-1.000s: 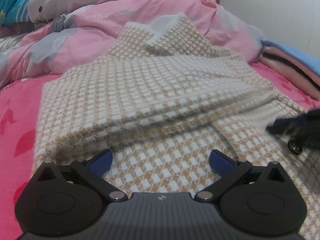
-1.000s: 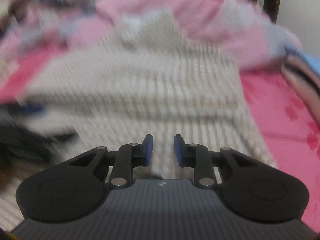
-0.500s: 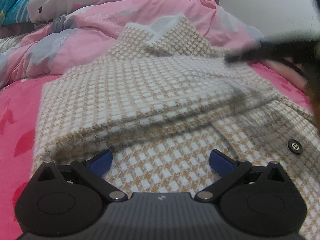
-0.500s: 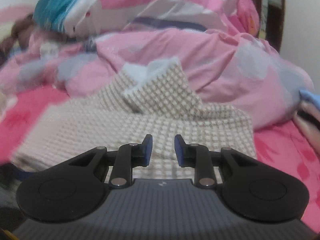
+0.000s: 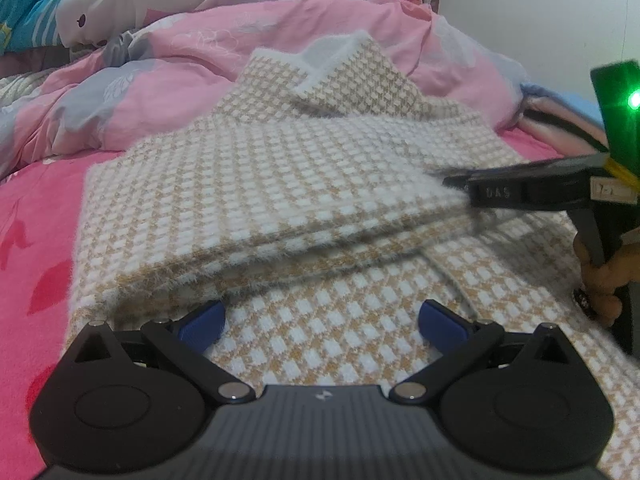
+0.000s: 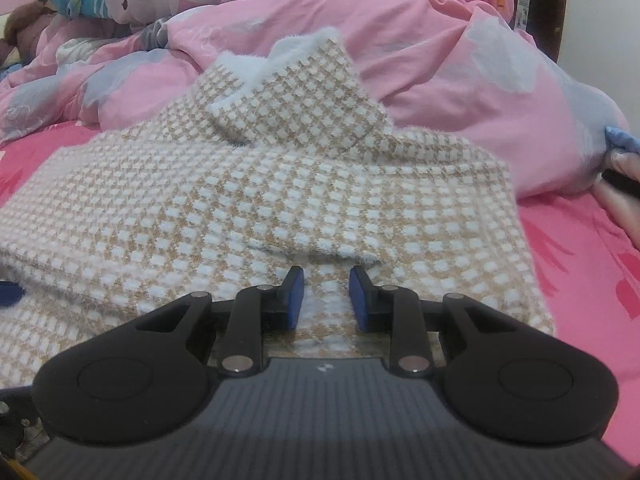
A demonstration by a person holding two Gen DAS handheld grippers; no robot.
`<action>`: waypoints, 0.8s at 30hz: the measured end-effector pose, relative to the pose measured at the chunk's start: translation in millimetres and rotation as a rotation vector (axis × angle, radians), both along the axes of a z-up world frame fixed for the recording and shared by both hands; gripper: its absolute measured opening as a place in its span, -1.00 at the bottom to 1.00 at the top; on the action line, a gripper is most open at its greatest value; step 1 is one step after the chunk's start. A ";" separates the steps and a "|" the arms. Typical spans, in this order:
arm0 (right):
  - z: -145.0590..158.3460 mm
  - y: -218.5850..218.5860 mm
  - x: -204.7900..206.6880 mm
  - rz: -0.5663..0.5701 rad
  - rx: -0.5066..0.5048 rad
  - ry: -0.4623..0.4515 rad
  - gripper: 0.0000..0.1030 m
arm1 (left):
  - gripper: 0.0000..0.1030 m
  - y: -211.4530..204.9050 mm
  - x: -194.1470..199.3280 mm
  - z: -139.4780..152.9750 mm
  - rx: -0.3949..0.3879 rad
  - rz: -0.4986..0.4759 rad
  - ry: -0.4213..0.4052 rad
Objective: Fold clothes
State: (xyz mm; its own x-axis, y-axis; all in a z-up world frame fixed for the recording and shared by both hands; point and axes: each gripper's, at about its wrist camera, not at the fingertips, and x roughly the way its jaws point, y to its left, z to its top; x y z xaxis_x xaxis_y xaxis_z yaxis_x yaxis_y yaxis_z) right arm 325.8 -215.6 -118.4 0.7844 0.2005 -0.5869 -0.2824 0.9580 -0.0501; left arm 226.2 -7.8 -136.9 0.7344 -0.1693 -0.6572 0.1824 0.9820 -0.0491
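Right tool [image 6: 326, 294] shows parted pads; left view shows its side.

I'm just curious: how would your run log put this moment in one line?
task: fold clothes | sweater: partly folded on bed | left gripper: open | right gripper: open, nothing held

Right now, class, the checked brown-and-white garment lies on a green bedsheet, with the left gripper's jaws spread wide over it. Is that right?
Not quite. The bedsheet is pink, not green, as the left wrist view shows. The rest holds: the checked garment lies on it, and the left gripper has its jaws spread wide over it.
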 end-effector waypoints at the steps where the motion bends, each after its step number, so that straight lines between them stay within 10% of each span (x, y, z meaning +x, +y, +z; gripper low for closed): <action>1: -0.2 -0.4 0.1 0.000 0.004 0.000 -0.53 | 1.00 3.0 -0.7 4.4 -0.013 -0.006 -0.002; 6: -1.6 -2.1 -0.6 0.001 0.018 -0.006 -0.52 | 0.99 25.7 -3.7 39.0 -0.096 0.026 -0.099; 11: -1.9 -7.9 -0.7 0.002 0.057 -0.008 -0.52 | 1.00 49.6 20.7 52.0 0.008 0.147 -0.193; 15: -1.9 -8.8 -0.7 0.004 0.064 -0.011 -0.52 | 1.00 77.4 71.8 4.0 0.016 0.167 0.011; 24: 11.7 -10.8 6.7 0.043 0.057 0.043 -0.47 | 0.99 77.2 94.0 60.9 -0.038 0.113 -0.142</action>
